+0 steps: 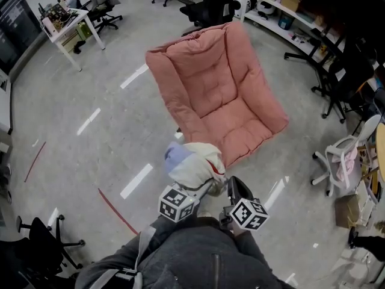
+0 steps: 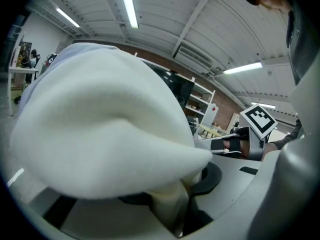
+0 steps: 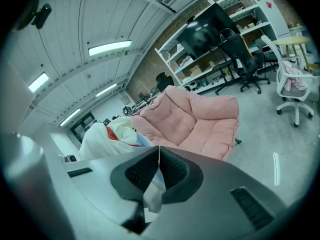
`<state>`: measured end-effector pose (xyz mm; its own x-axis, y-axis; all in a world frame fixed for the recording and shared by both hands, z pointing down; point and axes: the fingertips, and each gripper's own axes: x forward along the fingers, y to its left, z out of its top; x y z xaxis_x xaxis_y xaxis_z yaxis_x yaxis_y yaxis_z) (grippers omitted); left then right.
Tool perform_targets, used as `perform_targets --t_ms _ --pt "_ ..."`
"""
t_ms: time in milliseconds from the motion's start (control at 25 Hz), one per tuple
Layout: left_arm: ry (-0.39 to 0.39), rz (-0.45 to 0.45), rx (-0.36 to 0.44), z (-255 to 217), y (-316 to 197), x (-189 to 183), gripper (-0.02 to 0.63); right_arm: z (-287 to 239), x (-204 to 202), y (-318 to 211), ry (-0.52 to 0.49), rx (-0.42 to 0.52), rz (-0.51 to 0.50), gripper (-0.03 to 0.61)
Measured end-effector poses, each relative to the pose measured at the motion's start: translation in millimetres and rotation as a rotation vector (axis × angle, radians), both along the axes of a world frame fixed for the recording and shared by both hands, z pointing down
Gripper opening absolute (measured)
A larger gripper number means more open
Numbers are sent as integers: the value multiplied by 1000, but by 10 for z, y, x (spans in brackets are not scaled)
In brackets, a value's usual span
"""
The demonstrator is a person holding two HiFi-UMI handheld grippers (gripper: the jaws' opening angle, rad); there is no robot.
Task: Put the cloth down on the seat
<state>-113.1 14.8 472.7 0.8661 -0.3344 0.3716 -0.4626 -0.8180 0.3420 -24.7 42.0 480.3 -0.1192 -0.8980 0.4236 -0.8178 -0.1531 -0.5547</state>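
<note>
A bundled cloth (image 1: 194,160), cream with pale blue and a red stripe, hangs just in front of the person, short of the front edge of the pink padded seat (image 1: 222,92) on the floor. My left gripper (image 1: 209,185) is shut on the cloth (image 2: 105,139), which fills most of the left gripper view and runs down between the jaws. My right gripper (image 1: 232,184) is shut on a thin edge of the cloth (image 3: 152,191); the bundle (image 3: 112,131) bulges to its left. The seat (image 3: 197,119) lies ahead of the right gripper. The right gripper (image 2: 235,145) shows beside the cloth.
A white swivel chair (image 1: 340,158) with pink fabric stands at the right. Black office chairs (image 1: 337,77) and shelves (image 1: 283,11) line the far right. A desk (image 1: 63,26) stands far left, red floor tape (image 1: 117,212) runs near left, and a black chair base (image 1: 48,239) sits at lower left.
</note>
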Motion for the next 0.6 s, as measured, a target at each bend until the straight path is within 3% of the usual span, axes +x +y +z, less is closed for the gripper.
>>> perform_targets --t_ms 600 --pt "-11 40 12 -99 -1227 374 166 -2 397 -1097 -31 -10 63 12"
